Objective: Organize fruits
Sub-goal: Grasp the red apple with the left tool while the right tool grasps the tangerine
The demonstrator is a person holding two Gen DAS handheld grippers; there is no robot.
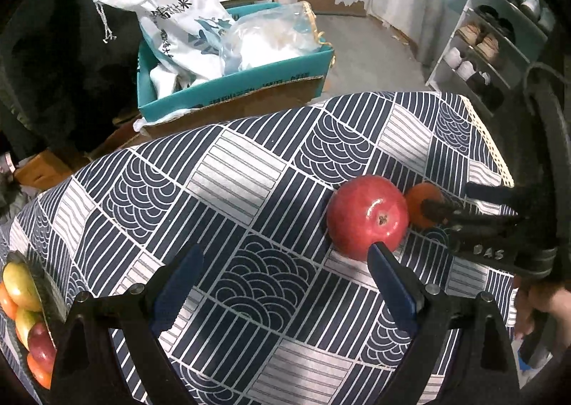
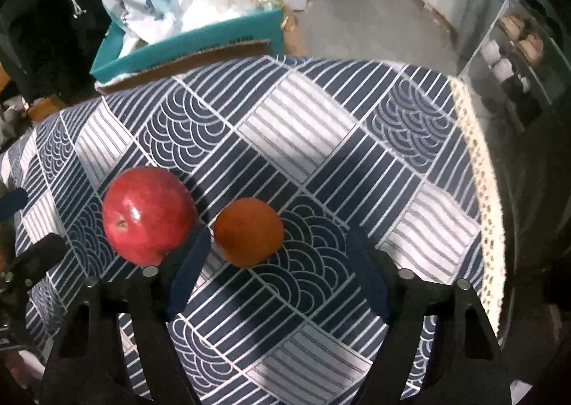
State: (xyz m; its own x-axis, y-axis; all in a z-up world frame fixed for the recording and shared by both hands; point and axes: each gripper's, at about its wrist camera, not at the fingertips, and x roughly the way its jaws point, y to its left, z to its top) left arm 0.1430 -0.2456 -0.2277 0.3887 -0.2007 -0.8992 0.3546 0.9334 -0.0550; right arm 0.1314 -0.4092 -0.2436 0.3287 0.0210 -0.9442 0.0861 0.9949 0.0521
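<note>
Left gripper fingers spread wide, holding nothing; right blue fingertip just in front of the red apple. Right gripper wide open too, orange between its fingers near the left pad. Apple big, shiny, beside the orange on the blue patterned tablecloth. Lower left: dark tray with yellow, red and orange fruits. Upper left: teal box stuffed with white bags.

Home interior: patterned tablecloth on table, shoe rack by wall, rice bag in teal cardboard box.
</note>
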